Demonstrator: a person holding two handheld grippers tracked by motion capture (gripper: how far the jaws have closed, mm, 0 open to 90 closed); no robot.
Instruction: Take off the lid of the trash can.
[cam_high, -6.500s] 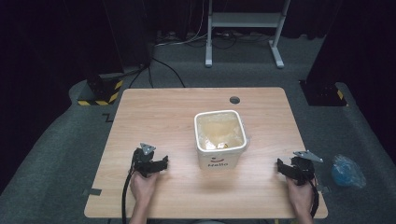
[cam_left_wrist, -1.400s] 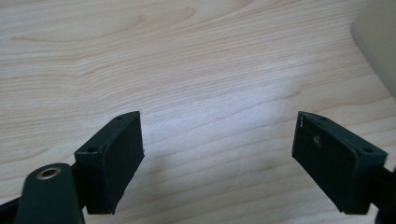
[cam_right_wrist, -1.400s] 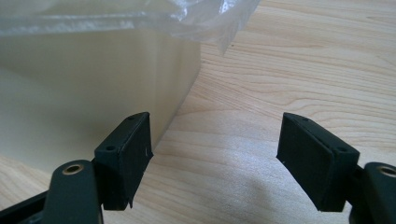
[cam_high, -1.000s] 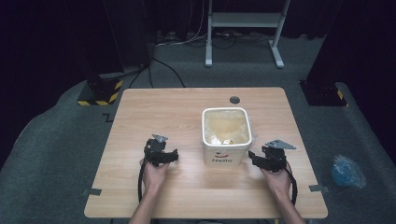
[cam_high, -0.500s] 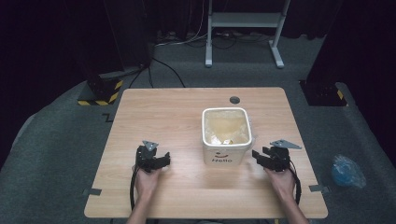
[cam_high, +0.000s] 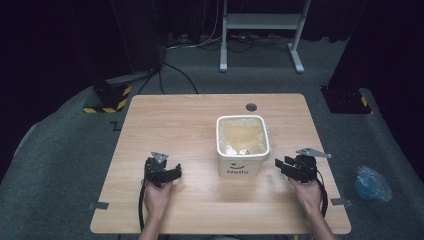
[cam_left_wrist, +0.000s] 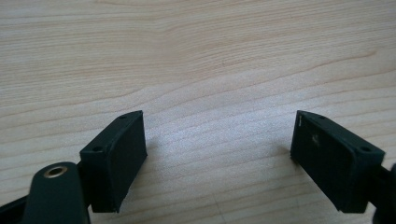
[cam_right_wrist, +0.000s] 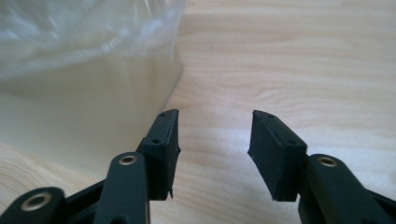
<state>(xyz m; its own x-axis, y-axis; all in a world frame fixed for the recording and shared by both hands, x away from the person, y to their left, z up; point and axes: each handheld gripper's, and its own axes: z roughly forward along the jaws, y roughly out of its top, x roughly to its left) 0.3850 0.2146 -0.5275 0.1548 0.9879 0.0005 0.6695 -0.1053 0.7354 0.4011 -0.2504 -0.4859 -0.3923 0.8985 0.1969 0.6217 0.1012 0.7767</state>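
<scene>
White bin (cam_high: 240, 165) unmoved, right tool (cam_high: 283, 165) narrower.

Upright white lined bin (cam_high: 243, 150) mid-table (cam_high: 170, 120)

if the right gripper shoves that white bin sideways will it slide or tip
Probably slide: the white bin looks squat, flat on the smooth wooden table. It seems light, holding little beyond a thin plastic liner, so a push high up might tip it. The right gripper, jaws just closing on nothing, could crumple the floppy liner.

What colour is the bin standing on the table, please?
The bin is cream-white with a dark smile print, clearest in the high view.
</scene>
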